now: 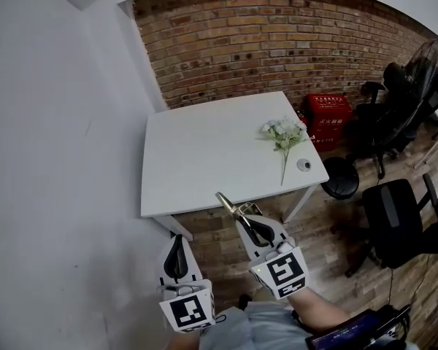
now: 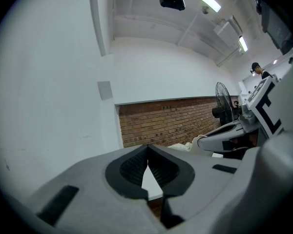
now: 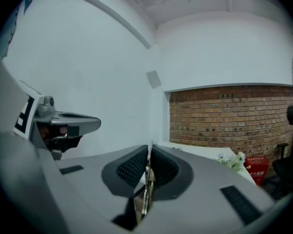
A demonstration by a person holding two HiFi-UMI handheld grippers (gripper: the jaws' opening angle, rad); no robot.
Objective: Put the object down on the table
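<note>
A thin, brass-coloured metal tool sits pinched between the nearly closed jaws of the right gripper, held off the table and not yet set down. It juts toward 11 o'clock, and in the head view its tip shows against the near edge of the white table. The right gripper view shows the metal strip clamped edge-on between the ribbed black pads. At 9 o'clock of the right gripper, the left gripper hangs lower and nearer the person, its jaws closed tip to tip with nothing between them. On the table's far right, at about 2 o'clock, lies a sprig of white flowers, with a small round thing just beside its stem. Beyond stand a red box, a brick wall, a black chair and a fan.
</note>
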